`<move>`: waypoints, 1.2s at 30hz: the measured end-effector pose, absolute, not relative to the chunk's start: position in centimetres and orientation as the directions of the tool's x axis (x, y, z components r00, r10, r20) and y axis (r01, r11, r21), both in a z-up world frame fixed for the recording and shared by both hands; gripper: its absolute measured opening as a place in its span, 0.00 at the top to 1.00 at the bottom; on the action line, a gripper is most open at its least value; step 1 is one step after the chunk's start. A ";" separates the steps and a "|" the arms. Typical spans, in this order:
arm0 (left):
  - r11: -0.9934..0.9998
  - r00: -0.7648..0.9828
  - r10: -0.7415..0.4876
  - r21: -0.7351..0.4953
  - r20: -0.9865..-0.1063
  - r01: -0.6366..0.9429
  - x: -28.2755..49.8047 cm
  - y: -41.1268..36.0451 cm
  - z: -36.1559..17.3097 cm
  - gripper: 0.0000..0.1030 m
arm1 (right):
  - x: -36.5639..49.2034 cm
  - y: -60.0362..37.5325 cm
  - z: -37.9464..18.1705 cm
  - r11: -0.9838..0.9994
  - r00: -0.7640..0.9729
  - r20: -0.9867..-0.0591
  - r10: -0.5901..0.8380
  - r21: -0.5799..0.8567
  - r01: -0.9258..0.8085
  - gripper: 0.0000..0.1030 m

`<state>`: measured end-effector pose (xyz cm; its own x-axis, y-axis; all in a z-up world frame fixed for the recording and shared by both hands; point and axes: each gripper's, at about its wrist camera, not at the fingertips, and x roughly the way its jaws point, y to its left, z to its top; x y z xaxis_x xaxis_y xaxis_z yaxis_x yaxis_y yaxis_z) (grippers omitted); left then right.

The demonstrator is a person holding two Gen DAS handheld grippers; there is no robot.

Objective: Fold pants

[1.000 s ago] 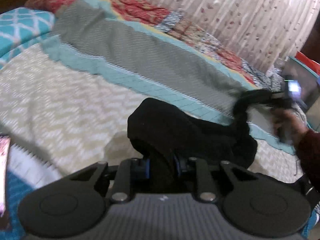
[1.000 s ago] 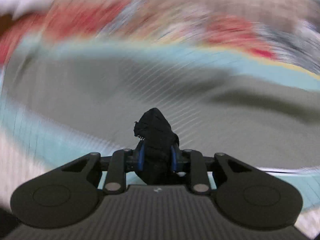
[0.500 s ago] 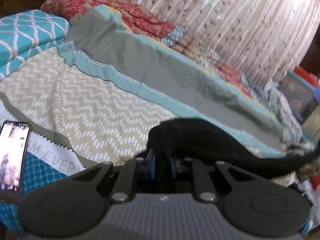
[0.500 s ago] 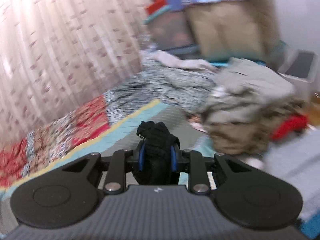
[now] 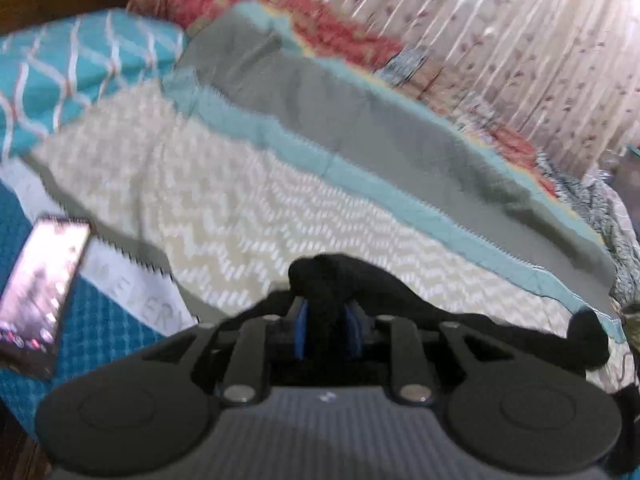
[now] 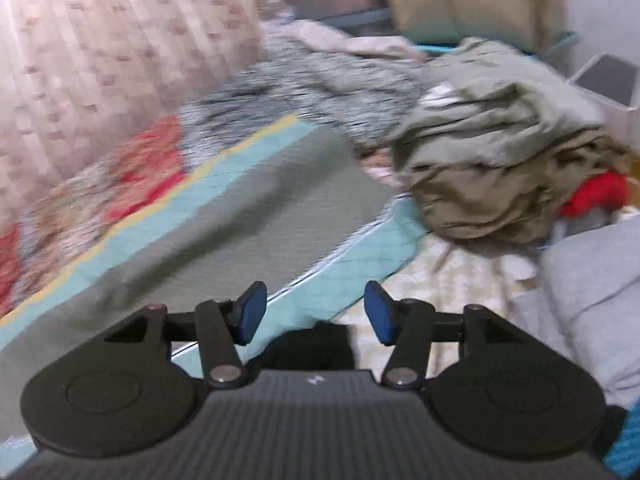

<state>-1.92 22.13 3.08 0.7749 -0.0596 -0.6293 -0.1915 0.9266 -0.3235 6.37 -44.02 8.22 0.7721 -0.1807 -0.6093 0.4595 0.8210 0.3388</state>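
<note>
The black pants [image 5: 440, 312] lie stretched across the chevron bedspread [image 5: 240, 208], running from my left gripper [image 5: 328, 320] out to the right, where one end [image 5: 584, 332] bunches up. A wad of the black cloth fills the gap between the left gripper's blue pads [image 5: 301, 328], and its jaws are opening. In the right wrist view my right gripper [image 6: 316, 314] has its jaws opening wide with nothing between the blue pads [image 6: 252, 312]. A bit of black cloth [image 6: 316, 344] lies just below them.
A phone [image 5: 40, 292] with a lit screen lies on the bed at the left, near a teal pillow [image 5: 80, 76]. A heap of olive and tan clothes [image 6: 500, 160] and a grey garment [image 6: 592, 280] sit ahead of the right gripper. A curtain [image 6: 100, 60] hangs behind the bed.
The right gripper swung from over the grey quilt to the clothes heap, let go of the black cloth and opened. The pants went from a bunch to a long strip. The left pads spread slightly.
</note>
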 end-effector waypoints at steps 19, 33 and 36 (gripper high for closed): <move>0.931 0.630 -0.105 -0.298 -0.769 -0.209 9.6 22.8 -3.9 0.33 | 9.3 -47.9 -3.2 0.644 0.696 -0.718 0.010 0.537 0.545 0.46; 0.920 0.831 -0.098 -0.368 -0.548 -0.135 2.2 22.2 5.6 0.89 | 0.6 -48.3 6.6 0.511 0.886 -0.459 -0.069 0.746 0.426 0.93; 0.910 0.838 -0.108 -0.392 -0.534 -0.133 3.1 22.4 6.0 0.89 | 0.1 -47.9 9.6 0.519 0.914 -0.394 -0.100 0.763 0.385 0.93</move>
